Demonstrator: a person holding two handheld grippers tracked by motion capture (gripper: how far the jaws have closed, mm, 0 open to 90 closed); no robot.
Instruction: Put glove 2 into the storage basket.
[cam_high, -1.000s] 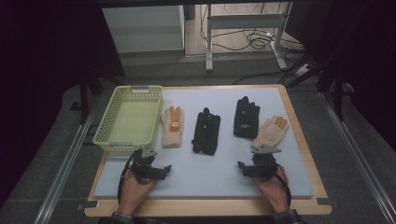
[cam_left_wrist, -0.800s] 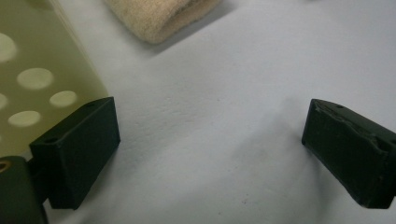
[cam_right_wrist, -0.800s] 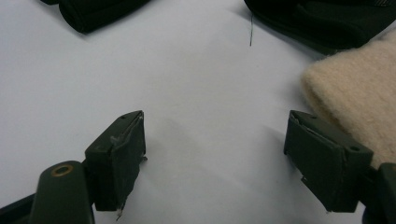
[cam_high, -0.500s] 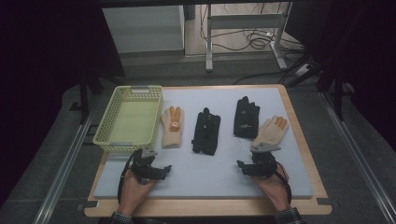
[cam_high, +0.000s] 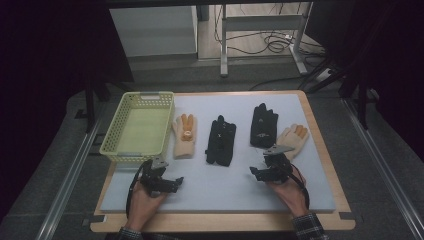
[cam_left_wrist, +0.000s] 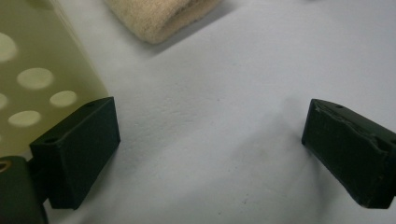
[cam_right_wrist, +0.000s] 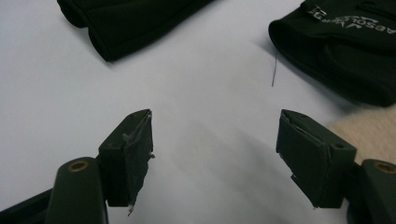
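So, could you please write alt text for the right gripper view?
The right gripper hovers open over the pale table surface, nothing between its two black jaws. Beyond them lie two black gloves, one at upper left and one at upper right, with a cream glove's edge at right.

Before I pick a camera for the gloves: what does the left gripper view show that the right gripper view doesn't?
Left gripper view: the yellow basket's perforated wall and a beige glove's cuff, open jaws over bare mat. Right gripper view: two black gloves and another beige glove's edge. Both show open, empty jaws above the pale mat.
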